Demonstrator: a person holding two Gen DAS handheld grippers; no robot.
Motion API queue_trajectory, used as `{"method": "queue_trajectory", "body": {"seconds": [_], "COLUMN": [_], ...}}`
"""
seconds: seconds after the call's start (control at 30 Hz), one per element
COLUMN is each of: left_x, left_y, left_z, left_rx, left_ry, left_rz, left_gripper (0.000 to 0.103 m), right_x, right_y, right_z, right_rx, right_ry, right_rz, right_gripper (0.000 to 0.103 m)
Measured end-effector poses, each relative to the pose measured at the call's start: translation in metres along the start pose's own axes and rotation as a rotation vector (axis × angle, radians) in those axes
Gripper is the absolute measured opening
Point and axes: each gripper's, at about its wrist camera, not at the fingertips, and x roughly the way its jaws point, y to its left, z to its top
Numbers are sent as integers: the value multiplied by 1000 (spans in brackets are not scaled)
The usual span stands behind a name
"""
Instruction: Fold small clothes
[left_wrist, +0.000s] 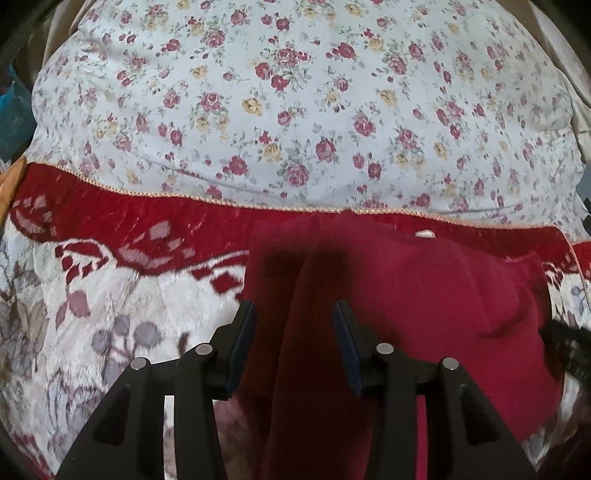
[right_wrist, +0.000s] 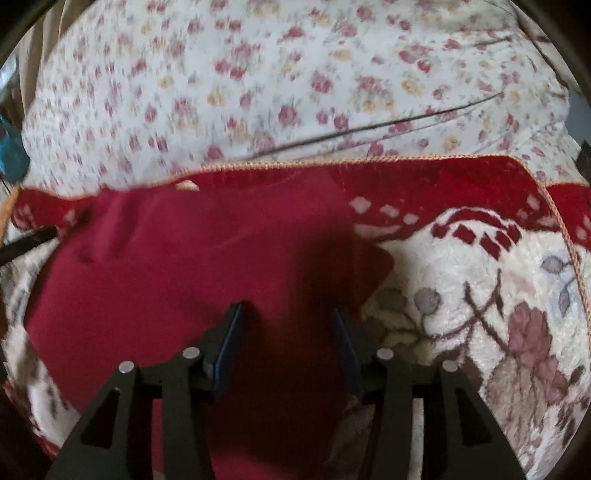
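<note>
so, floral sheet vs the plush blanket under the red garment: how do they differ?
The floral sheet is thin, pale, with small scattered roses; the plush blanket is fuzzy, cream, with large flowers and a red border. The sheet lies farther back; the blanket is nearer, its stitched edge over the sheet, and carries the red garment. Both have flower prints.

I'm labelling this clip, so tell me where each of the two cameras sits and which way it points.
Left wrist: sits on the left gripper, looking forward along its open black fingers at the dark red knit garment on the plush red-and-cream patterned blanket; a raised fabric ridge lies between the fingers.
Right wrist: sits on the right gripper, facing the same way over the garment's other side; fingers open; view blurred.
Shared: garment, blanket, and the rose-print white bedsheet beyond.
</note>
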Motion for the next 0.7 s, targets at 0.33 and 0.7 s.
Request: {"method": "queue_trajectory", "body": {"seconds": [0.33, 0.7], "left_x": [-14, -7], "left_y": [29, 39], "left_z": [-47, -53], "left_rx": [-44, -92], "left_ry": [28, 27], "left_rz": [-35, -136], "left_gripper": [21, 21], "right_x": [-22, 85], "right_y": [75, 235], "right_z": [45, 104], "right_rx": [11, -101], "right_ry": [-32, 160], "right_rz": [331, 429], "right_gripper": [60, 60]}}
